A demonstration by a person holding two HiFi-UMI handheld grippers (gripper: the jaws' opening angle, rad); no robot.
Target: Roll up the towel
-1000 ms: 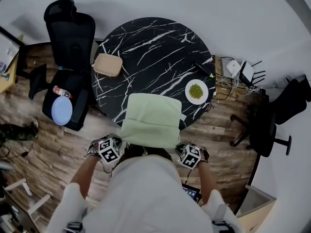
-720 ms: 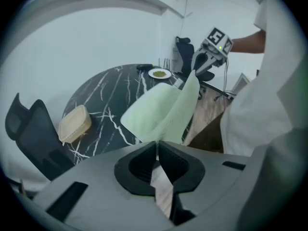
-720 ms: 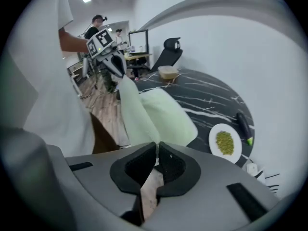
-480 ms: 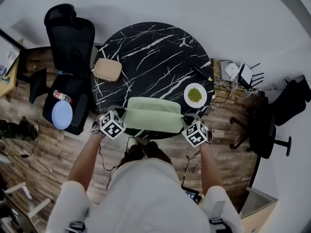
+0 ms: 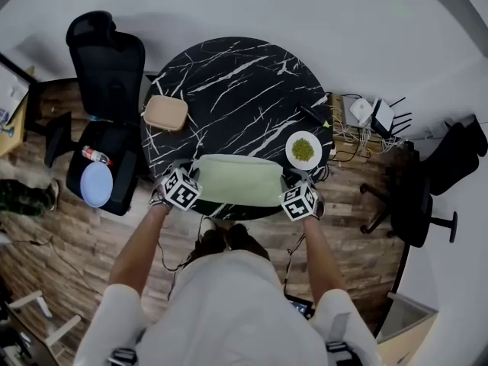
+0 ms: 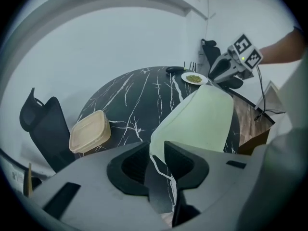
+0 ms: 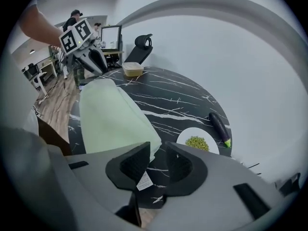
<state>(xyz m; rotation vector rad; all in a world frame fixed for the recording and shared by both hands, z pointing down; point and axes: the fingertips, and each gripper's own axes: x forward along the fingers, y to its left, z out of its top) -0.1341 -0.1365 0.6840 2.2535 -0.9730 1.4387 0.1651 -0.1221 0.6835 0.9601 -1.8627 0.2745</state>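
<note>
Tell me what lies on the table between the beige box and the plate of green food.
Nothing: in the head view only bare black marble tabletop separates the box and the plate; the towel lies nearer the person.

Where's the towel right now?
In the head view, the towel lies at the near edge of the table, plate beyond its right end, tan box beyond its left.
</note>
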